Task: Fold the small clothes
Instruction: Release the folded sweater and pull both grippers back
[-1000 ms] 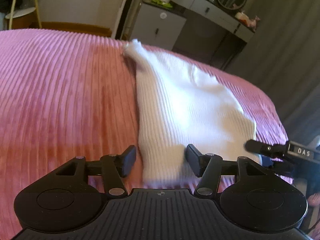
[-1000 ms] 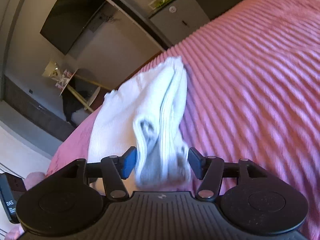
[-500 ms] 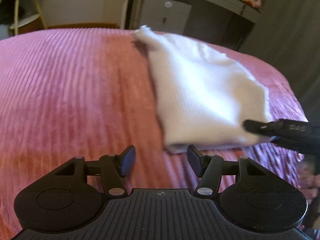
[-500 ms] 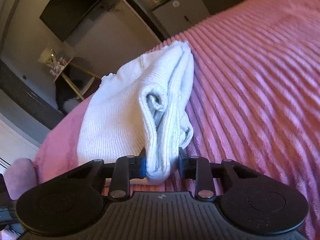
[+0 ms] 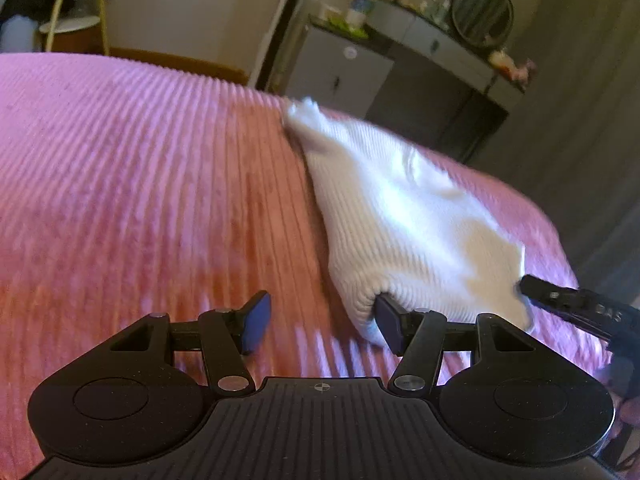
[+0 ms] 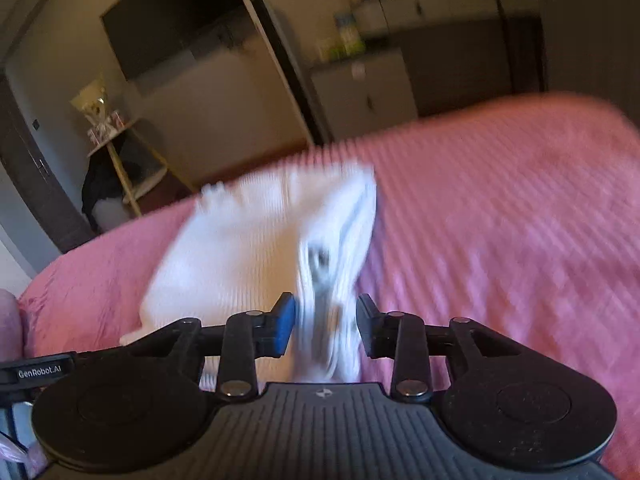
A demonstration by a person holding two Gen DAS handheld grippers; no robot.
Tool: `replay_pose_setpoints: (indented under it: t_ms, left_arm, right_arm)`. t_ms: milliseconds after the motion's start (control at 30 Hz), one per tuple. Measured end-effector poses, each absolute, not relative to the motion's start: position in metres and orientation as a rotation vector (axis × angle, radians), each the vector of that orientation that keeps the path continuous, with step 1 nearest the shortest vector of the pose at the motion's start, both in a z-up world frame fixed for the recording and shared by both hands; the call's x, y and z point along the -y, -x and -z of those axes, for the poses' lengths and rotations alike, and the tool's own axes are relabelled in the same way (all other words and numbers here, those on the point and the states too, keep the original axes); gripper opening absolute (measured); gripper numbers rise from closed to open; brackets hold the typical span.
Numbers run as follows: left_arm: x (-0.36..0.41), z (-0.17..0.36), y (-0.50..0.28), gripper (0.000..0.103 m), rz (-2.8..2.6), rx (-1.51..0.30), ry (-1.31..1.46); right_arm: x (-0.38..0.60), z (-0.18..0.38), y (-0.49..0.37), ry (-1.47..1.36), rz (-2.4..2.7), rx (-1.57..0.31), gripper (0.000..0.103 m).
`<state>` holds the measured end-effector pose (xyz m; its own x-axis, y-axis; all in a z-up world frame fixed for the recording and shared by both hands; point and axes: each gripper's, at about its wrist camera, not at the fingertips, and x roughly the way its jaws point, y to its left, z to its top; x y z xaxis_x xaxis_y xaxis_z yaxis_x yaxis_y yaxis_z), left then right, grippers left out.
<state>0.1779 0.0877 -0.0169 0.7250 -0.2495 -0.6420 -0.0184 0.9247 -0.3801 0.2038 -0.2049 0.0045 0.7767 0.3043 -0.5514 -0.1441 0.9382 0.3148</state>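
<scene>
A white ribbed garment (image 5: 404, 220), folded into a thick pad, lies on the pink ribbed bedspread (image 5: 140, 184). My left gripper (image 5: 320, 322) is open; its right finger touches the garment's near left corner, and nothing lies between the jaws. In the right wrist view the garment (image 6: 248, 248) is blurred, and its folded edge hangs between the fingers of my right gripper (image 6: 325, 322), which is open. The right gripper also shows at the right edge of the left wrist view (image 5: 576, 304), at the garment's near right corner.
A grey cabinet (image 5: 340, 68) and a dark dresser with a round mirror (image 5: 482, 16) stand beyond the bed's far edge. A small round side table (image 6: 124, 160) stands left of the bed. The bedspread stretches wide to the left of the garment.
My right gripper has opened from its hold on the garment's folded edge and swung, so its view is blurred. My left gripper has moved up to the garment's near left corner.
</scene>
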Motion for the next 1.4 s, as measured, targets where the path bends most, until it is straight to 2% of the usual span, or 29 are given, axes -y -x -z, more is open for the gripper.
replay_pose_setpoints:
  t_ms: [133,267,400,500,633,767,900,1033,1167,1267,1400]
  left_arm:
    - [-0.088,-0.004,-0.175,0.070,0.080,-0.670,0.380]
    - [-0.086,-0.021,-0.180,0.076,0.057,-0.613,0.355]
    - [-0.069,-0.014,-0.202,0.076,0.086,-0.642,0.342]
    - [-0.057,0.010,-0.222,0.068,0.041,-0.699,0.284]
    - [-0.064,0.042,-0.230,0.077,-0.001,-0.752,0.314]
    - [-0.055,0.045,-0.228,0.083,-0.007,-0.721,0.222]
    - [-0.053,0.035,-0.213,0.082,-0.035,-0.704,0.238]
    - [-0.052,0.021,-0.184,0.080,-0.027,-0.699,0.220]
    - [-0.053,0.030,-0.179,0.079,-0.017,-0.757,0.281]
    - [-0.052,0.041,-0.184,0.084,-0.035,-0.780,0.248]
    - [-0.055,0.043,-0.175,0.088,-0.059,-0.784,0.261]
  right_arm:
    - [0.188,-0.029,-0.201,-0.154,-0.259,-0.533,0.033]
    - [0.165,-0.022,-0.221,-0.108,-0.292,-0.560,0.031]
    - [0.150,-0.009,-0.226,-0.032,-0.268,-0.537,0.030]
    - [0.147,0.003,-0.233,-0.002,-0.252,-0.549,0.028]
    - [0.148,0.027,-0.240,0.071,-0.242,-0.578,0.028]
    - [0.150,0.038,-0.250,0.094,-0.247,-0.567,0.028]
    - [0.148,0.029,-0.253,0.081,-0.230,-0.603,0.028]
    - [0.155,0.005,-0.219,0.012,-0.248,-0.587,0.029]
    - [0.160,0.015,-0.196,-0.018,-0.247,-0.627,0.029]
    - [0.155,0.037,-0.200,0.039,-0.219,-0.694,0.029]
    - [0.155,0.031,-0.200,0.067,-0.223,-0.731,0.032]
